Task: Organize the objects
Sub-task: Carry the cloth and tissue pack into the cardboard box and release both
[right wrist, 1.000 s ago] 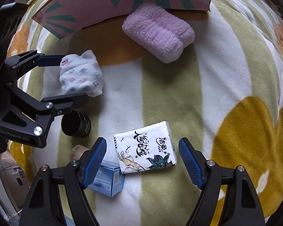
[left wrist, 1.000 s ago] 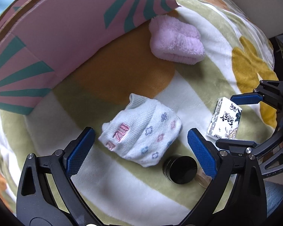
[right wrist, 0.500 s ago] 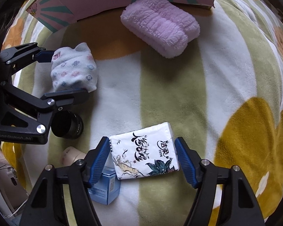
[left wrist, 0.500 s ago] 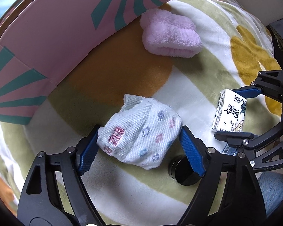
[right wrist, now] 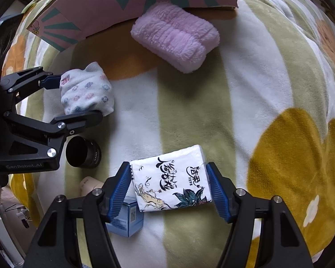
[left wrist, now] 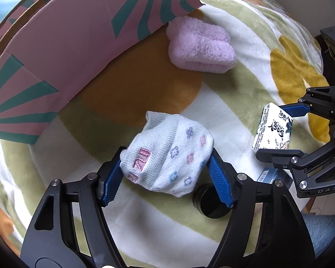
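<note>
The white knitted sock bundle with small coloured flowers (left wrist: 169, 158) is clamped between the closing blue pads of the left gripper (left wrist: 167, 176), presumably so it can be carried to the pink cardboard box with teal rays (left wrist: 62, 51) beyond it. The white printed tissue packet (right wrist: 169, 178) is squeezed between the closing jaws of the right gripper (right wrist: 169, 187). The fluffy lilac folded towel (right wrist: 176, 38) lies untouched on the striped fleece blanket (right wrist: 245, 111), just beside the box, likely to be collected later.
</note>
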